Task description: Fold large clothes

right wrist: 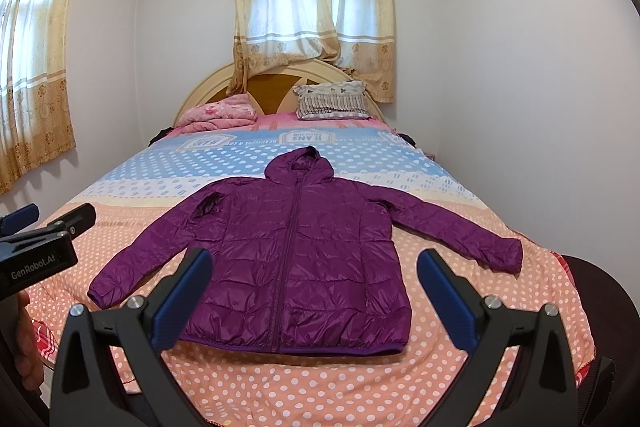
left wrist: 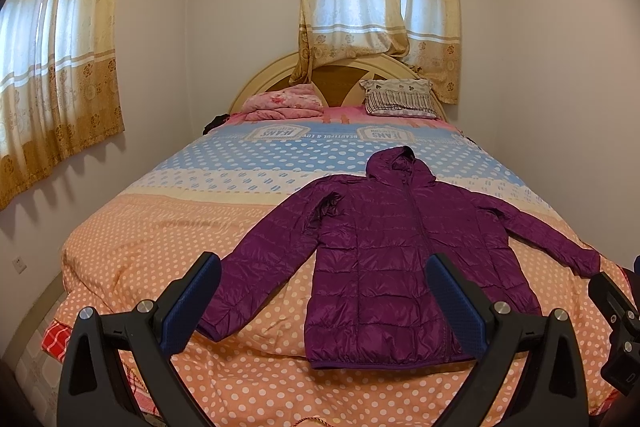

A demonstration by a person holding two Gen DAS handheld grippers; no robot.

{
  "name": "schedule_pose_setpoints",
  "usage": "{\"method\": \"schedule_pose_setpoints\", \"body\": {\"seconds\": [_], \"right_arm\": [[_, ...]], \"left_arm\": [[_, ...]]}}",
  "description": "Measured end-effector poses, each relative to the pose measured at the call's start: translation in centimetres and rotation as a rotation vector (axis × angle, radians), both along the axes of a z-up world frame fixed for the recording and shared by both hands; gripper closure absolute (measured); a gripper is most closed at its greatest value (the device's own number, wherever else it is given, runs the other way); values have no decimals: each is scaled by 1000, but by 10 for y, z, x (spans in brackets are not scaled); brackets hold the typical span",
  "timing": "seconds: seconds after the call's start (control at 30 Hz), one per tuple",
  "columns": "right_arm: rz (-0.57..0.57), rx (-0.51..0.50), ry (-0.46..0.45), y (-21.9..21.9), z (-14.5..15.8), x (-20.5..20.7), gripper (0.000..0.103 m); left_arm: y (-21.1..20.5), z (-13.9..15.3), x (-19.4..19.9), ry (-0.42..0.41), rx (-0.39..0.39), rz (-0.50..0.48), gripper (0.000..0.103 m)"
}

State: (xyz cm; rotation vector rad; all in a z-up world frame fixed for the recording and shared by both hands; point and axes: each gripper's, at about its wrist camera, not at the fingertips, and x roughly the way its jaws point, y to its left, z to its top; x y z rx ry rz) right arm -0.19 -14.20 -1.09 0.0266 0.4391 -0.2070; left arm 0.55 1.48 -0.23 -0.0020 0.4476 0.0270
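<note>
On the bed (right wrist: 460,307), above its near edge, the left hand-held gripper (left wrist: 324,287) hangs with fingers spread wide, empty. Between both tools a purple hooded jacket (right wrist: 296,247) lies flat, zipped, sleeves angled outward. At right, the right hand-held gripper (right wrist: 316,283) is likewise spread, holding nothing.

White walls (right wrist: 500,67) enclose a bed (right wrist: 360,379) with dotted quilt and arched headboard (right wrist: 276,83); daylight glows through gold-trimmed curtains (right wrist: 312,11) behind it.
</note>
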Motion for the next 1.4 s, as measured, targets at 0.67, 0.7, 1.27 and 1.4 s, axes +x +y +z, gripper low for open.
{"method": "schedule_pose_setpoints", "body": {"seconds": [0.67,0.7,1.27,1.4], "right_arm": [[3,5,5,-3,-1,0,0],[3,5,7,-3,-1,0,0],[-111,248,171,-131,-73,51,0],[-340,313,231,-226,-105,61,0]], "left_arm": [[2,-2,4,2,-1,3,1],[2,-2,3,3,-2,3,1],[7,-50,76,59,42,-24,1],[6,-77,139,174,83,-43,1]]}}
